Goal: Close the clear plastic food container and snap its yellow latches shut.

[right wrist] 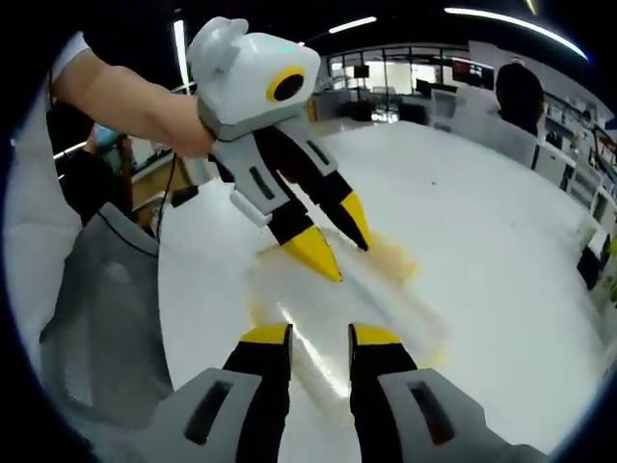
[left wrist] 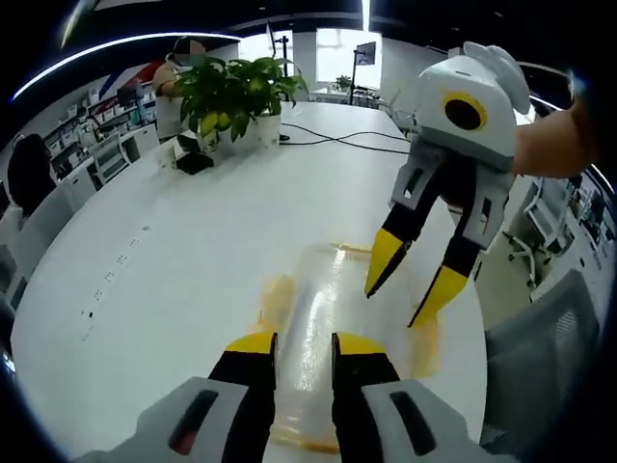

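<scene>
Container (left wrist: 323, 328), one, clear with yellow latches, lies on white table (left wrist: 193, 241). Two grippers: left gripper (left wrist: 304, 345) narrowly parted, right gripper (right wrist: 318, 338) likewise. No legible writing.

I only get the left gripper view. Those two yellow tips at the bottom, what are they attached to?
Observer: In the right gripper view, the left gripper is a white-shelled tool held in a person's hand.
Visitor: Is it squeezing the box?
Observer: No. Its jaws stand open, tips over the clear container; I cannot tell whether they touch it.
Visitor: Anyone else around?
Observer: A person in dark clothes stands by the far desks.
</scene>
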The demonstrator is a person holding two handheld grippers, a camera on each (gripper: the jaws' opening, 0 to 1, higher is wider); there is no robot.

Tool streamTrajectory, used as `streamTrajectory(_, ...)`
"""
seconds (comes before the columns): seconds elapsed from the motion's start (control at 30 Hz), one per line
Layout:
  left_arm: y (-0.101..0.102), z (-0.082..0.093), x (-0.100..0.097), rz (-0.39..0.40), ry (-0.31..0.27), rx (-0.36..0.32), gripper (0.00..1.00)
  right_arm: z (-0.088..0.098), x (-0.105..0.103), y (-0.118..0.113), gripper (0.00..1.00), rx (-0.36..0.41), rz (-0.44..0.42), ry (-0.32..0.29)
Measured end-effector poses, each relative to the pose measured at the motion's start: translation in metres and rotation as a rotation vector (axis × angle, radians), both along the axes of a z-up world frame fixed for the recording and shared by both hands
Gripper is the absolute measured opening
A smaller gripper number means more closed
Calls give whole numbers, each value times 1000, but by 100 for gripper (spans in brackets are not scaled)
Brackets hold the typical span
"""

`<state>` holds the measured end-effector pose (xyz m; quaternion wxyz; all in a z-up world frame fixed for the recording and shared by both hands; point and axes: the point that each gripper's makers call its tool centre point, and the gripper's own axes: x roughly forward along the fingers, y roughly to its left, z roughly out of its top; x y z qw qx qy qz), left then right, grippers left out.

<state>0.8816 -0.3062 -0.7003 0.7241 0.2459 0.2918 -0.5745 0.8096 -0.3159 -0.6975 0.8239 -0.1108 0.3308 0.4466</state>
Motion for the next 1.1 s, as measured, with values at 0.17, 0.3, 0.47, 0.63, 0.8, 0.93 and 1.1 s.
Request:
streamTrajectory(0.17, 2, 0, 2, 3, -2, 8, 16, 0, -10, 4, 20, -21, 55, -24)
streamTrajectory(0.3, 3, -1, 2, -4, -5, 17, 16, 1, -17, 8, 23, -63, 131, -80)
streamTrajectory(0.47, 3, -1, 3, -3, -6, 22, 16, -3, -21, 10, 22, -176, 213, -183)
streamTrajectory(0.63, 1, -2, 4, -19, -5, 29, 17, -10, -23, 12, 22, -209, 237, -192)
streamTrajectory(0.8, -2, -4, 5, -32, -4, 36, 18, -15, -23, 8, 22, -230, 246, -199)
streamTrajectory(0.93, -4, -5, 8, -46, 0, 37, 19, -15, -21, 7, 23, -241, 252, -222)
streamTrajectory(1.1, -6, -6, 11, -72, 11, 35, 21, -17, -20, 8, 22, -301, 293, -293)
